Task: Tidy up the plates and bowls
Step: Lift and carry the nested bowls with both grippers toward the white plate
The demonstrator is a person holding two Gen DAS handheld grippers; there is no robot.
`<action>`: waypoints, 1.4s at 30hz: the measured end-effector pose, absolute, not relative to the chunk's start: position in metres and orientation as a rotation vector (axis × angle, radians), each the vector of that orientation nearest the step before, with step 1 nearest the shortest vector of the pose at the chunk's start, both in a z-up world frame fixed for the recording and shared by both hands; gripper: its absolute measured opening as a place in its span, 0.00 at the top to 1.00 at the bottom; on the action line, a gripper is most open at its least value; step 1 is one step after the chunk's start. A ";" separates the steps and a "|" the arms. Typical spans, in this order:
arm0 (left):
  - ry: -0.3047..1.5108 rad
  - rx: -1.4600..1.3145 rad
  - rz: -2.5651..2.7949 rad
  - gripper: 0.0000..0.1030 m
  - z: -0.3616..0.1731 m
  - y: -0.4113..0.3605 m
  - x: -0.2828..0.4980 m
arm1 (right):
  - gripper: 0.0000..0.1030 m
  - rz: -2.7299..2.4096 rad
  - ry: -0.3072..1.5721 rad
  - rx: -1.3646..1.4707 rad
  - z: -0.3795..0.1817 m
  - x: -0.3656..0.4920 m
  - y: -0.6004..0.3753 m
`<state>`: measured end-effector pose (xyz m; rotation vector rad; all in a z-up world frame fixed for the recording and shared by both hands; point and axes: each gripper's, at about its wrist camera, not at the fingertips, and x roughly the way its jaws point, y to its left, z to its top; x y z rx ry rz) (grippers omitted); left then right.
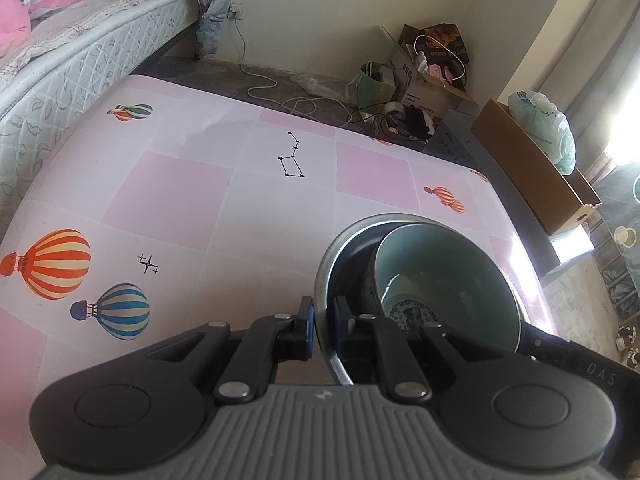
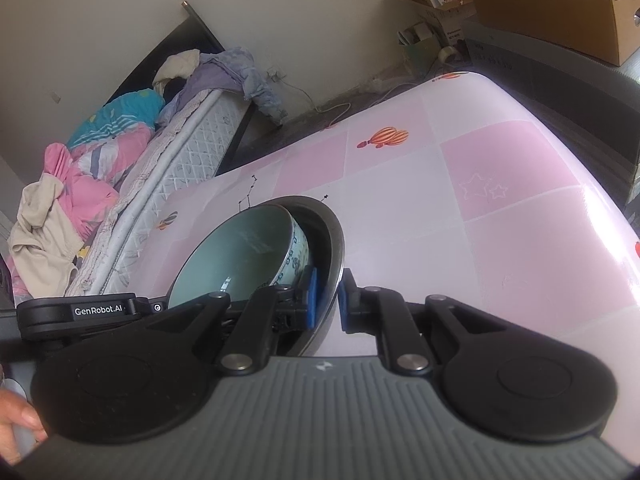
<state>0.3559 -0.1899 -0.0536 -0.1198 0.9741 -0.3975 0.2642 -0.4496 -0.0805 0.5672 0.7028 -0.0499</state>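
Note:
A steel bowl (image 1: 340, 248) holds a pale green ceramic bowl (image 1: 444, 264) with blue pattern, tilted inside it. Both sit over the pink table (image 1: 200, 200). My left gripper (image 1: 324, 320) is shut on the steel bowl's near rim, one pad outside, one inside. In the right wrist view the steel bowl (image 2: 332, 232) and ceramic bowl (image 2: 240, 248) show again. My right gripper (image 2: 326, 300) is shut on the steel bowl's opposite rim. The left gripper's body (image 2: 80, 312) shows at the left.
A bed (image 1: 80, 40) with bedding runs along the table's left side. Cardboard boxes (image 1: 532, 160), bags and cables lie on the floor beyond the table's far edge. The tablecloth shows balloon prints (image 1: 56, 264).

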 end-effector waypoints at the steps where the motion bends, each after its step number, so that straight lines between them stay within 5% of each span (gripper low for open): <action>1: 0.972 -0.121 -0.397 0.90 -0.052 -0.189 0.356 | 0.90 -0.049 0.700 0.568 -0.079 0.264 -0.449; 42: 0.870 -0.200 -0.423 0.90 0.017 -0.130 0.227 | 0.89 -0.012 0.651 0.569 -0.003 0.138 -0.397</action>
